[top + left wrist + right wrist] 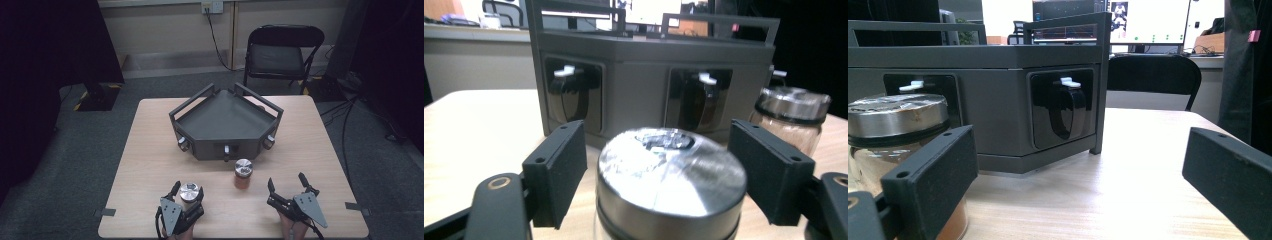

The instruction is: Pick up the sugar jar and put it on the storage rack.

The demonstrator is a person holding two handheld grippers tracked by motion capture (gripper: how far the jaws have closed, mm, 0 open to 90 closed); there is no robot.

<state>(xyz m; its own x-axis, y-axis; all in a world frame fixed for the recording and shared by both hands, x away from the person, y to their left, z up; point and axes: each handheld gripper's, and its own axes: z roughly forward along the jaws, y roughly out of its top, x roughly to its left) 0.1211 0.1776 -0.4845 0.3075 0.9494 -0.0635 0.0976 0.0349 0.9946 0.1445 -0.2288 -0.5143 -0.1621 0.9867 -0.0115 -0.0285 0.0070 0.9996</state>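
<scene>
Your left gripper (pixel 187 191) straddled the steel-lidded jar (pixel 671 177) — pads close on either side, not yet touching, your right gripper (pixel 287 182) stood wide apart, empty — second jar (pixel 243 173) just off its left jaw, dark rack (pixel 225 122) beyond both.

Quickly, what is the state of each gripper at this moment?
Left gripper: jaws on both sides of the steel-lidded jar, a gap visible at each pad, so open, not yet gripping.
Right gripper: open, nothing between its jaws.
</scene>
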